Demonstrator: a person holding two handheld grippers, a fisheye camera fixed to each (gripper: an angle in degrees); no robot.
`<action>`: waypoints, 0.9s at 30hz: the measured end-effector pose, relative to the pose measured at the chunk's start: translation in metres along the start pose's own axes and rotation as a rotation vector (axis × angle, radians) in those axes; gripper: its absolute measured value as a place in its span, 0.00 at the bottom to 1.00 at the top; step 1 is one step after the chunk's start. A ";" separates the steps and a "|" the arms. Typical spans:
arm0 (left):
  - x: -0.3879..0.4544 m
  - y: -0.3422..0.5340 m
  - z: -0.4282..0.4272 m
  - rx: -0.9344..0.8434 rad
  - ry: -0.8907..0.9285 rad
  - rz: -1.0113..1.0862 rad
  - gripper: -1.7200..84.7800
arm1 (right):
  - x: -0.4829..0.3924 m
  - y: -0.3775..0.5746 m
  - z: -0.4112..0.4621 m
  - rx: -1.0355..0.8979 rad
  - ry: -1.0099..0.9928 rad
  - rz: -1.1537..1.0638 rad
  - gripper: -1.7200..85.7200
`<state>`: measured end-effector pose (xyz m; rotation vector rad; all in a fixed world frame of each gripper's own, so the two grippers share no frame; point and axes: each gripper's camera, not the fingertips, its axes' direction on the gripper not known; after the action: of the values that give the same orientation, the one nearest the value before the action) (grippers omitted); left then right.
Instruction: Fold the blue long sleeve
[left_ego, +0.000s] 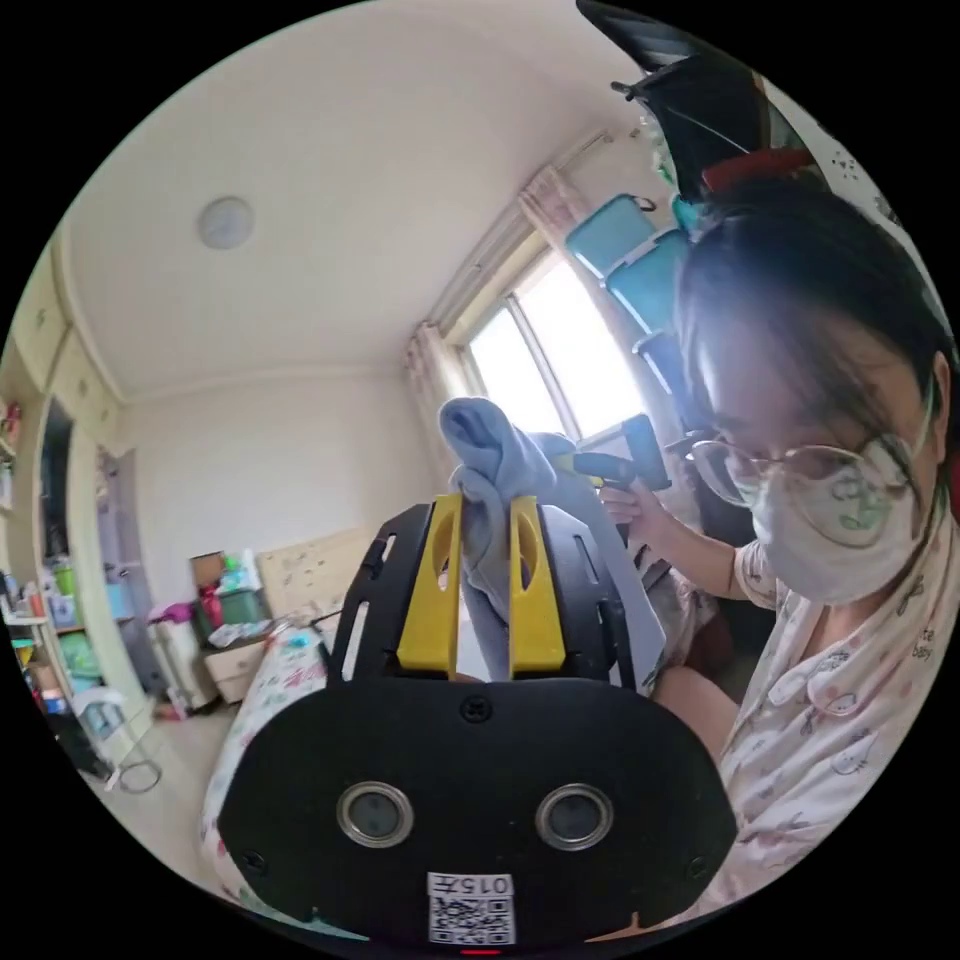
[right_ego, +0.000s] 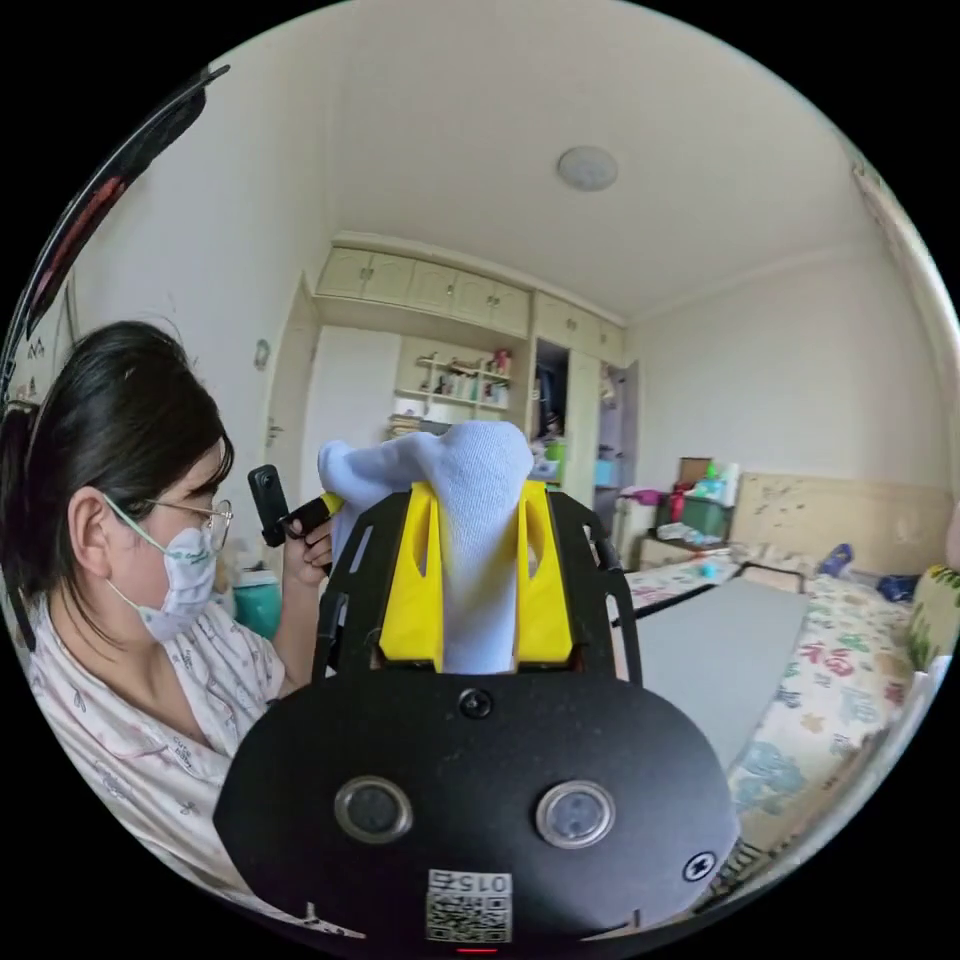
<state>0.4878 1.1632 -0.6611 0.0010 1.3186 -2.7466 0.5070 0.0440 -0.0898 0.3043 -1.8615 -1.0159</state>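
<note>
The pale blue long sleeve (left_ego: 490, 470) is held up in the air. In the left gripper view my left gripper (left_ego: 487, 512) is shut on a bunched fold of it between the yellow jaws, and the cloth spills over the tips. In the right gripper view my right gripper (right_ego: 478, 500) is shut on another bunched part of the blue long sleeve (right_ego: 470, 520). The other gripper (left_ego: 625, 462) shows past the cloth in a person's hand. The rest of the garment hangs hidden behind the gripper bodies.
A person (left_ego: 830, 560) in a mask and a patterned top sits close by. A bed (right_ego: 830, 690) with a flowered sheet carries a grey mat (right_ego: 715, 650). Shelves (right_ego: 455, 385), cupboards and boxes line the far wall, and a window (left_ego: 545, 365) is at one side.
</note>
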 end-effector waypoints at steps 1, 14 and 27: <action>0.014 -0.002 -0.056 -0.043 -0.114 0.000 0.10 | 0.023 0.023 0.036 -0.039 -0.121 0.035 0.15; 0.140 -0.047 -0.370 -0.422 -0.926 -0.020 0.10 | 0.053 0.228 0.278 -0.190 -0.790 -0.007 0.15; 0.135 0.006 -0.493 -0.550 -1.032 -0.421 0.10 | 0.095 0.416 0.391 -0.510 -0.936 -0.039 0.15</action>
<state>0.3337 1.5314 -0.9804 -1.6025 1.6861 -1.8965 0.2195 0.4486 0.2074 -0.5358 -2.2742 -1.8038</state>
